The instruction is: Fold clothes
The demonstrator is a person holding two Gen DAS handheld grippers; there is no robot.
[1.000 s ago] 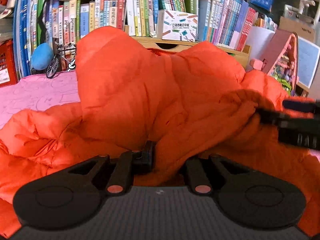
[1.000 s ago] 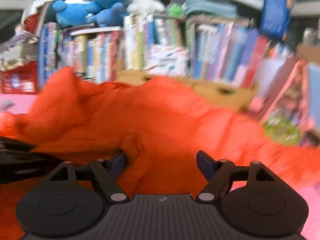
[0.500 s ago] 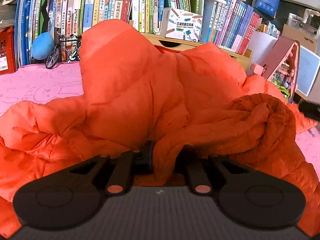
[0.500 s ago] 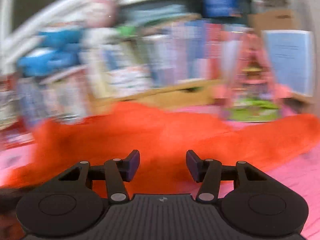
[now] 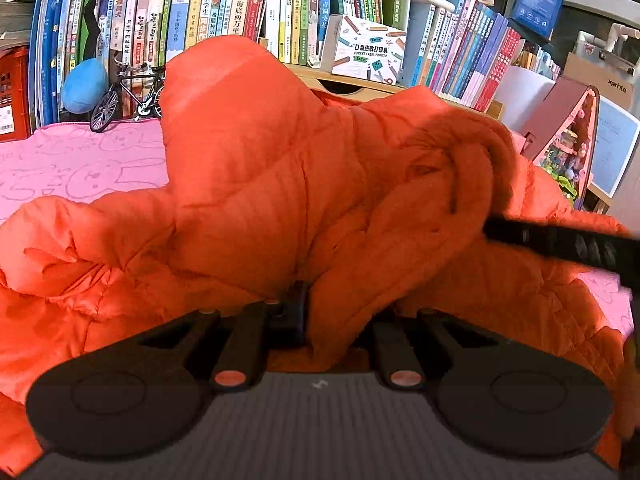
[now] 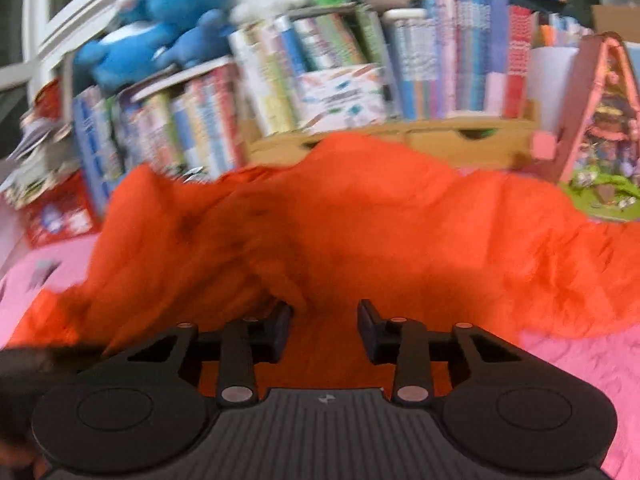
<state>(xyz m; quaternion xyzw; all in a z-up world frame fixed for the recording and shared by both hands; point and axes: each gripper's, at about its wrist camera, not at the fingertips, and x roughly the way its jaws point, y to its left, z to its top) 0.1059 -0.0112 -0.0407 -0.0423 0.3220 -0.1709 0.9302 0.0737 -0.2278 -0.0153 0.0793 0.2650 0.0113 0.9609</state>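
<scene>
The orange jacket (image 5: pixel 280 184) lies heaped and rumpled on the pink bedspread (image 5: pixel 80 160), not yet a flat fold. The left gripper (image 5: pixel 336 320) pinches a ridge of it; the right gripper (image 6: pixel 324 324) hovers spread, empty, over the cloth.

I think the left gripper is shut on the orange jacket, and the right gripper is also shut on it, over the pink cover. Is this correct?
Not fully. The left gripper is shut on the orange jacket, over the pink cover, as you say. But the right gripper is open: the right wrist view shows its fingers apart with a clear gap, clamping no fabric.
</scene>
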